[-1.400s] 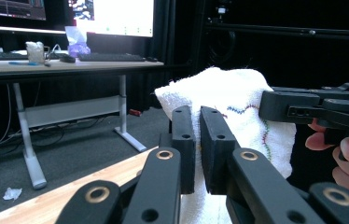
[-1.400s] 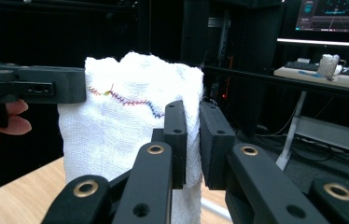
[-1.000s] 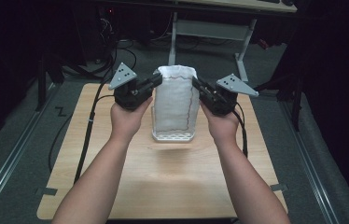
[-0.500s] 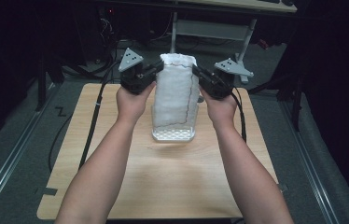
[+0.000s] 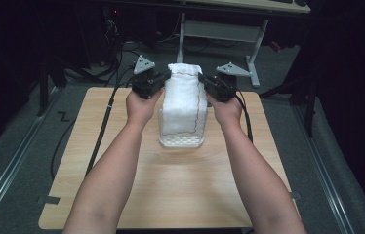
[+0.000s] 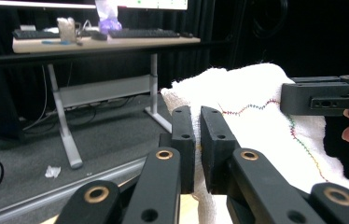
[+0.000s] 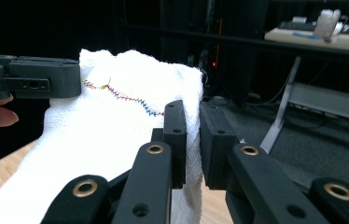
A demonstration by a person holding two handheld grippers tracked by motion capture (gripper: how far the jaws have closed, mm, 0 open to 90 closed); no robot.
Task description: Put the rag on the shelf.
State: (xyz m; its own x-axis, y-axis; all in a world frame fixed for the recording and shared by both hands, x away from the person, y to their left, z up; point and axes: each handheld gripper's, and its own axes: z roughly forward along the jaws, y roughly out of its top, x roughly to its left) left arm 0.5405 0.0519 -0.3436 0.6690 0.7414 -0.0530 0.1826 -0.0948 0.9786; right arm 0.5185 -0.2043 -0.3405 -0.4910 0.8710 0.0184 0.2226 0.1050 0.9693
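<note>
We find the left claw (image 5: 163,78) pinched nearly closed on the upper left edge of a white towel (image 5: 184,105), a thin fold of cloth caught between its jaws, as its own view confirms (image 6: 199,149). The right claw (image 5: 203,79) is likewise almost closed on the upper right edge of the same towel (image 7: 116,135), cloth pressed between its jaws in the right gripper view (image 7: 190,144). The towel (image 6: 266,121) hangs stretched between the two claws, its top edge level with them and its body dropping below them. A line of multicoloured stitching runs across it beside each claw. Beneath the claws the towel's lower part sits inside a clear container (image 5: 181,139) with a dimpled base, which stands on the wooden worktop (image 5: 122,195). Each claw sees its opposite number across the towel's top. Beyond the claws we note a desk (image 6: 102,43) carrying keyboards, standing on grey floor (image 5: 24,161).
</note>
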